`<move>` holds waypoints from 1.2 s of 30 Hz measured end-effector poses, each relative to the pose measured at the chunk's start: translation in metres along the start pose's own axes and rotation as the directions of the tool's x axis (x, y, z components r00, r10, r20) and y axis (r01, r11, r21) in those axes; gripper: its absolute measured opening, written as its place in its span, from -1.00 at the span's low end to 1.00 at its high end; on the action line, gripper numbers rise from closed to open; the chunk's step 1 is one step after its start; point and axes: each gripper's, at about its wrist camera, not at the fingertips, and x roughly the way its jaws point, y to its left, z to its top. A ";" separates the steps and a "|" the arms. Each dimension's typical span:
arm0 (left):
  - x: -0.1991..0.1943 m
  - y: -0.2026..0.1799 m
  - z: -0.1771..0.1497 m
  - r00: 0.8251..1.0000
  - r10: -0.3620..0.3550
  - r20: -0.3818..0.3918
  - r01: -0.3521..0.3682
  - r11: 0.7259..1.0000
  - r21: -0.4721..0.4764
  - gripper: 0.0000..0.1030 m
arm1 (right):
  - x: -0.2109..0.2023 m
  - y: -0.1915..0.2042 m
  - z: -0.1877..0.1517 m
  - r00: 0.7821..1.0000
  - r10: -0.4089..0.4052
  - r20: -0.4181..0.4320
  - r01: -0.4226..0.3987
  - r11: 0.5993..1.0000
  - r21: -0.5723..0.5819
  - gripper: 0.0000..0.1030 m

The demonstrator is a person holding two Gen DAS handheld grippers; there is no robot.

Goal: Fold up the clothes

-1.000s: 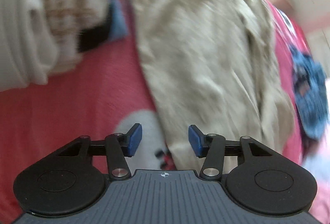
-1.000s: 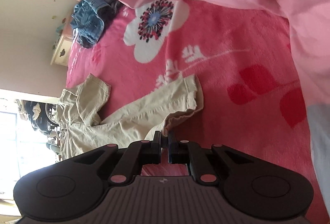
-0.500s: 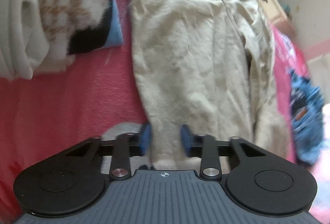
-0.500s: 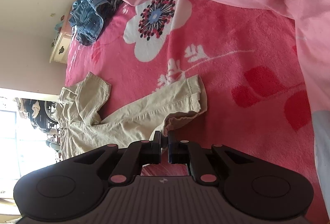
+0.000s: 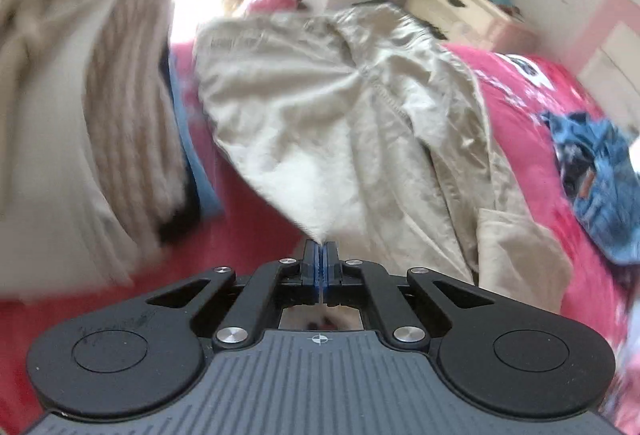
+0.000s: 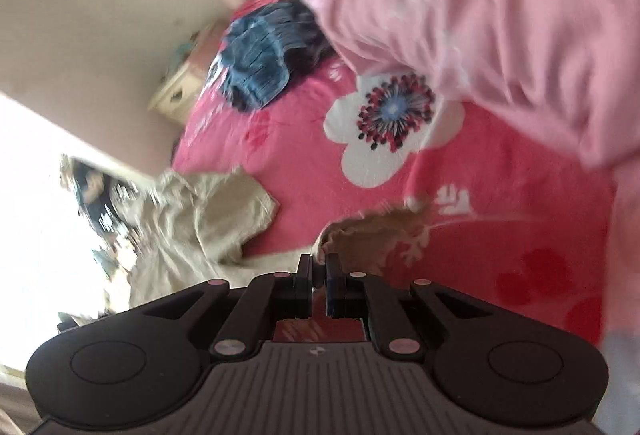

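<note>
- Two tools are closed on the beige trousers [image 5: 344, 123], which lie on the pink bed cover [image 6: 304, 155]: left tool [image 5: 321, 249] on one leg end, right tool [image 6: 319, 269] on the other hem.
- Both ends should be lifted together and kept level, so that the cloth is not twisted.

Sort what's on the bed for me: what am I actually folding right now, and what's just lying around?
In the job:
- beige trousers, pinched at a hem by the left gripper
- right gripper, shut on another hem of them

Lying about:
- denim garment
- pink quilt
- cream and knit stack
- flowered pink blanket
</note>
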 end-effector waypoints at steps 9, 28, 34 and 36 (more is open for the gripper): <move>0.061 0.009 -0.039 0.966 0.220 -0.132 -0.184 0.952 0.245 -1.00 | 0.077 -0.055 -0.066 0.918 -0.218 -0.331 0.230 0.973 -0.001 -0.86; 0.003 -0.024 -0.056 0.994 0.074 -0.077 -0.018 0.828 0.561 -0.69 | 0.111 -0.001 -0.023 0.947 -0.318 0.054 0.288 0.759 -0.584 -0.34; 0.012 -0.055 -0.091 0.997 -0.049 -0.067 0.081 0.733 0.675 -0.59 | 0.160 -0.004 -0.009 0.961 -0.265 -0.083 0.145 0.735 -0.662 0.09; 0.023 -0.059 -0.094 0.996 -0.050 -0.071 0.085 0.723 0.686 -0.59 | 0.160 0.002 -0.011 0.954 -0.291 -0.075 0.159 0.700 -0.696 -0.34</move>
